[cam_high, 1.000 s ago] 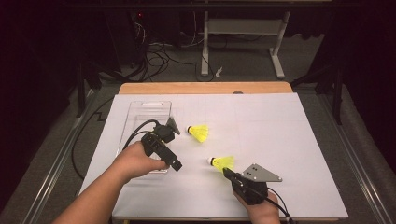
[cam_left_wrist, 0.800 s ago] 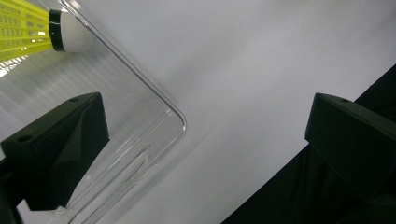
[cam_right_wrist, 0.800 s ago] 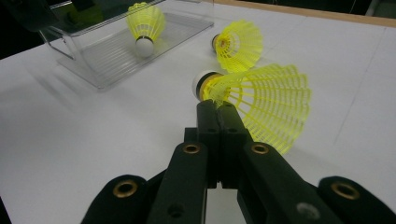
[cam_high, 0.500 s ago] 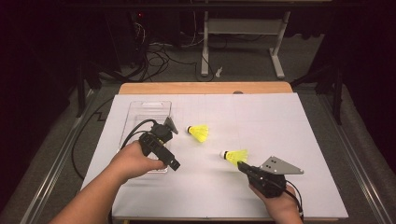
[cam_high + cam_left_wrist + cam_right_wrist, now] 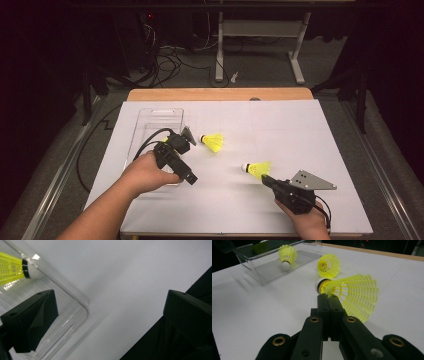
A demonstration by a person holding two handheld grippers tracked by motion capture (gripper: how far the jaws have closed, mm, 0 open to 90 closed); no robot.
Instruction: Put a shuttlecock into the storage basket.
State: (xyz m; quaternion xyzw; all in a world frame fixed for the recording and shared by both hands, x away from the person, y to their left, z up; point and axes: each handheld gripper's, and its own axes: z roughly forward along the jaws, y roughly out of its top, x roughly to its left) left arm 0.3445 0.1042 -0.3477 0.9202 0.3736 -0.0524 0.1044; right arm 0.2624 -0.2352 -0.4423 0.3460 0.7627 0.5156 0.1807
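Gripping a yellow plastic shuttlecock (image 5: 352, 296) by its skirt edge, the right gripper (image 5: 265, 178) has its fingers pinched fully together on it, holding it just above the white paper-covered tabletop (image 5: 280, 125), right of centre. A second yellow shuttlecock (image 5: 213, 141) lies near the middle. Over on the left, the left gripper (image 5: 187, 134) hangs over the clear plastic tray (image 5: 159, 114), fingers spread wide on nothing, and a third yellow shuttlecock (image 5: 13, 268) lies inside that tray.

Left tongs (image 5: 191, 177) gape; right tongs (image 5: 263, 178) clamped.
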